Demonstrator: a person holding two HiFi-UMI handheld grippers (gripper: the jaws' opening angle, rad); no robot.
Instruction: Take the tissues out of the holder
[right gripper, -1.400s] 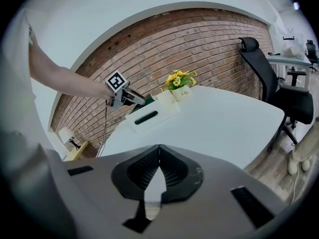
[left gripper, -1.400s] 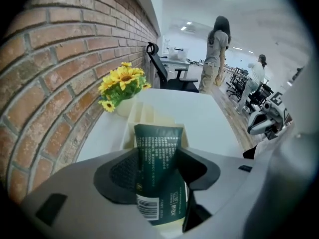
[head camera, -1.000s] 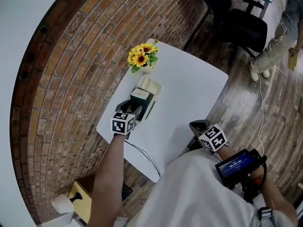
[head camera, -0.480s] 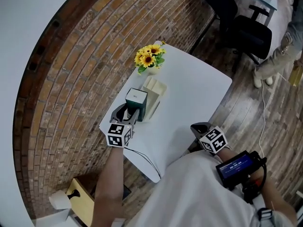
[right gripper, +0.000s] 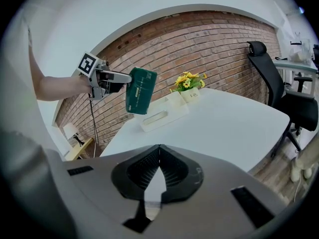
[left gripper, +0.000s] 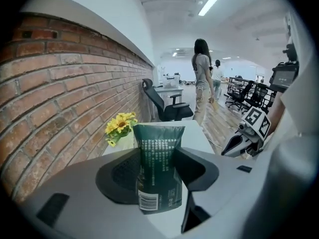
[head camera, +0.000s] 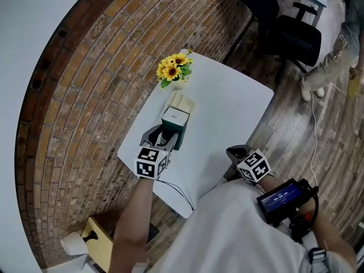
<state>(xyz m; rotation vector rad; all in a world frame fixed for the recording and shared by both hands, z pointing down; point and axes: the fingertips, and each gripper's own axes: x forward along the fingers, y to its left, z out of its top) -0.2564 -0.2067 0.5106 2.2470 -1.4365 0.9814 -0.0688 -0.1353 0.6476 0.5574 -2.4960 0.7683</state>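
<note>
My left gripper (head camera: 165, 136) is shut on a dark green tissue pack (head camera: 175, 120) and holds it upright in the air, just in front of the cream holder (head camera: 182, 102) on the white table (head camera: 227, 107). In the left gripper view the pack (left gripper: 158, 166) fills the gap between both jaws. The right gripper view shows the pack (right gripper: 140, 90) hanging clear above the long holder (right gripper: 162, 114), with the left gripper (right gripper: 117, 81) behind it. My right gripper (head camera: 233, 152) rests at the table's near edge, shut and empty (right gripper: 158, 171).
A small pot of yellow flowers (head camera: 172, 68) stands at the table's far corner, behind the holder. A brick wall runs along the left side. A black office chair (head camera: 290, 33) and a standing person (head camera: 333, 56) are beyond the table. A yellow stand (head camera: 94, 240) sits on the floor below.
My left gripper has lifted the green tissue pack up and away from the holder. The right gripper has stayed where it was.
</note>
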